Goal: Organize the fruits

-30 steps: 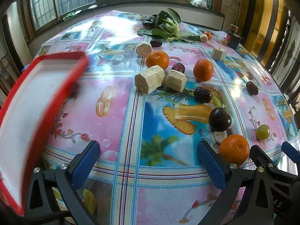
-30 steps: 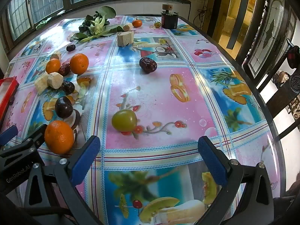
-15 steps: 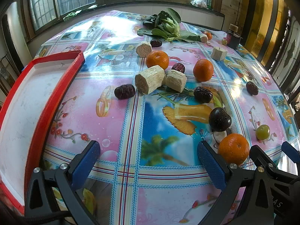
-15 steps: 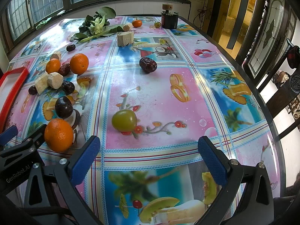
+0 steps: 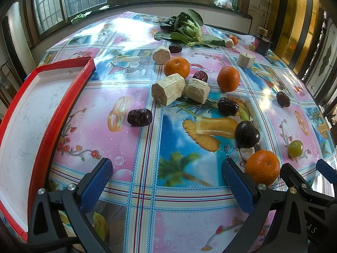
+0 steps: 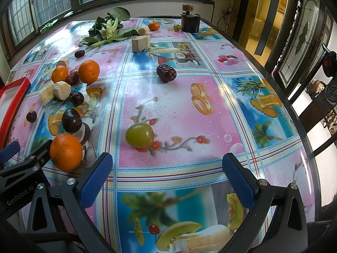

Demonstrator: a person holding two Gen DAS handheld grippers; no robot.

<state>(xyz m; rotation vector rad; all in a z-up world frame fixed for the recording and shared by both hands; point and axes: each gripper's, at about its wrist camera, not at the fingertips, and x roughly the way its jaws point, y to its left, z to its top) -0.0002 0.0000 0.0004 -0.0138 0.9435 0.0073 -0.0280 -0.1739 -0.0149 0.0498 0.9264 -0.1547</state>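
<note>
I held my left gripper [image 5: 166, 181] spread wide and empty above the near table edge; my right gripper [image 6: 166, 175] was likewise spread, holding nothing. Nearest lay a tangerine [image 5: 262, 167], just beside the left gripper's right finger, and a green jujube [image 6: 139, 135] ahead of the right gripper. I judged both light, firm and apt to roll on the glossy oilcloth [image 5: 137, 151], so I'd pinch each across its widest middle. Counting in the left view: four tangerines, five dried red dates, one dark plum [image 5: 246, 134], five sugarcane chunks. The red-rimmed tray [image 5: 52, 113] sat empty at left.
</note>
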